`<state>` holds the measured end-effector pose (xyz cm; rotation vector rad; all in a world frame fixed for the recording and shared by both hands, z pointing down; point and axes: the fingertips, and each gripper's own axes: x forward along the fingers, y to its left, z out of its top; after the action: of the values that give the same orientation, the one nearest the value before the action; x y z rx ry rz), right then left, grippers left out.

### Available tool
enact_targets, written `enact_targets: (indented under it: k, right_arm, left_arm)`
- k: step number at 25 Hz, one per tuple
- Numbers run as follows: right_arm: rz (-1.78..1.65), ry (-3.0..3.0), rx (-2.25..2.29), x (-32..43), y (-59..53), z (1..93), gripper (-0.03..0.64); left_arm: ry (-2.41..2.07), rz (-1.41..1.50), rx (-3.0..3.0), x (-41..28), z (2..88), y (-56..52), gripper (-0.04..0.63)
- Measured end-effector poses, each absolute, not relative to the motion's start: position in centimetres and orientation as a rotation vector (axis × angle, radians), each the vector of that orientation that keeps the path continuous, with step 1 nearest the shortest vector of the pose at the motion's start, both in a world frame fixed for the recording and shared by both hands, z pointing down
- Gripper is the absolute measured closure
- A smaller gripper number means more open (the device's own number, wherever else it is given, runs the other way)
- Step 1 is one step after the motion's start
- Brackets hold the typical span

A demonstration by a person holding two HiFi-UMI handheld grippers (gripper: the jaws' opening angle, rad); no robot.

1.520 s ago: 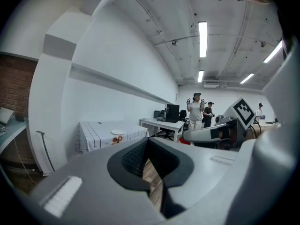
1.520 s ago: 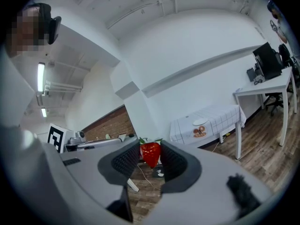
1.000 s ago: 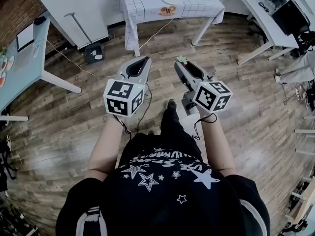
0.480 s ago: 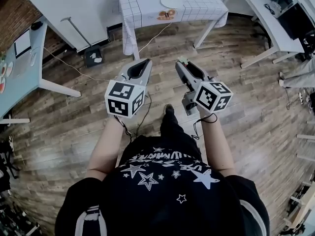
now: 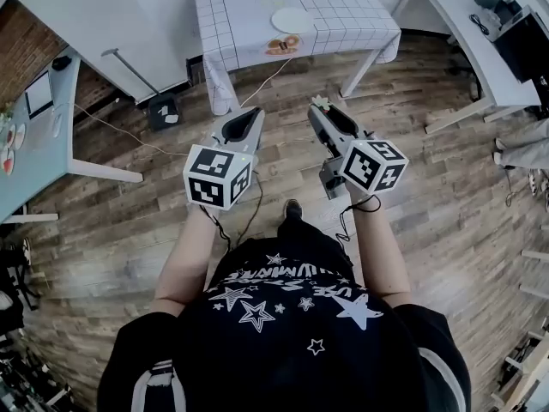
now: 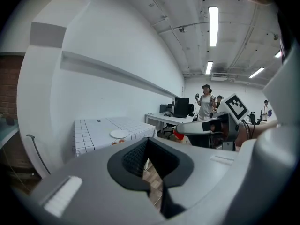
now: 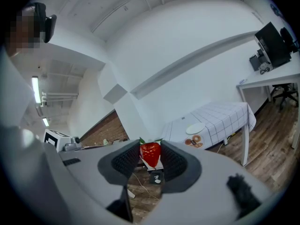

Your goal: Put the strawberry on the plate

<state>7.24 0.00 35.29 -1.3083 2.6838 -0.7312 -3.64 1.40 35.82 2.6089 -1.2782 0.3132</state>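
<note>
A red strawberry (image 7: 150, 153) with green leaves sits between the pads of my right gripper (image 7: 150, 160), which is shut on it. In the head view its leaves (image 5: 320, 103) peek out at the tip of the right gripper (image 5: 323, 113), held at waist height over the wood floor. The white plate (image 5: 292, 20) lies on a table with a checked cloth (image 5: 343, 7) well ahead of both grippers, and the plate (image 7: 195, 128) shows small and far off. My left gripper (image 5: 244, 115) is level beside the right one, its jaws together on nothing (image 6: 147, 143).
Two round brown things (image 5: 283, 45) lie at the table's near edge beside the plate. A teal table (image 5: 39, 110) stands at left, a white desk (image 5: 459, 33) with a monitor at right. A black box (image 5: 163, 108) and cables lie on the floor. People (image 6: 206, 104) stand far off.
The checked table and its plate have come nearer in the head view as the person walks toward it. Both grippers keep their pose, the strawberry still held.
</note>
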Motion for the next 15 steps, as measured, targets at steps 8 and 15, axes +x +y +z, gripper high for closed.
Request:
enact_targets:
  k: [8,15]
  right_arm:
    - [-0.732,2.73,-1.225,9.1,-5.4,35.2,0.472]
    - [-0.742,2.764,-1.151,10.4,-9.2,35.7,0.472]
  left_arm:
    - [-1.358,0.323,2.573,-1.9,35.6,-3.2,0.586]
    - [-1.452,0.306,2.535,-1.0,35.3,-6.4,0.586]
